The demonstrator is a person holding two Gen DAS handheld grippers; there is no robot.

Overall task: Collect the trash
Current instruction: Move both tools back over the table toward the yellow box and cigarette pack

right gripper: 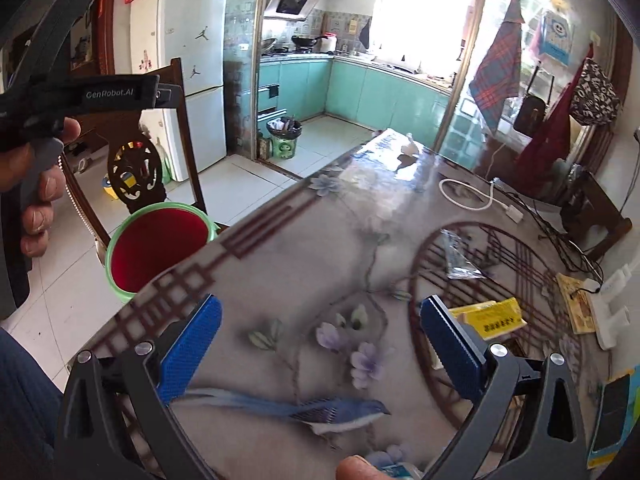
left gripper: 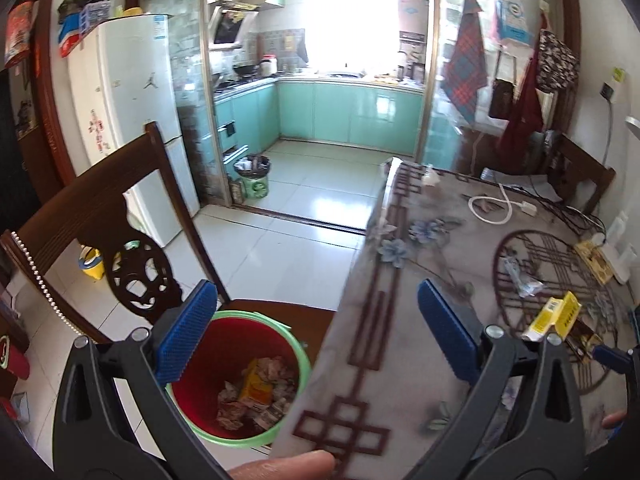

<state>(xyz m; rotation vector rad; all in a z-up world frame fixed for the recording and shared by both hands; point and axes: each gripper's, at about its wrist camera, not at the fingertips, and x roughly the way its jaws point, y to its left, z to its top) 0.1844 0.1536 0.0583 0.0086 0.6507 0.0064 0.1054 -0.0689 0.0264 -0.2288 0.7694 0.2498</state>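
Note:
A red bin with a green rim point(left gripper: 240, 376) stands on a dark chair seat by the table edge, holding crumpled paper and a yellow box; its rim point(right gripper: 158, 248) also shows in the right wrist view. My left gripper point(left gripper: 316, 332) hovers open above the bin and table edge, nothing between its fingers. My right gripper point(right gripper: 320, 344) is open over the floral tablecloth. A yellow carton point(right gripper: 490, 318) lies just right of its right finger; the same carton point(left gripper: 554, 318) shows in the left wrist view. A clear crumpled wrapper point(right gripper: 460, 258) lies farther back on the table point(right gripper: 300, 248).
A white cable point(right gripper: 468, 198), black cords, a white power strip point(right gripper: 612, 312) and a yellowish booklet point(right gripper: 578, 300) lie toward the table's right side. A carved wooden chair point(left gripper: 120, 216) stands left of the bin. A second bin point(left gripper: 254, 176) sits by the kitchen doorway.

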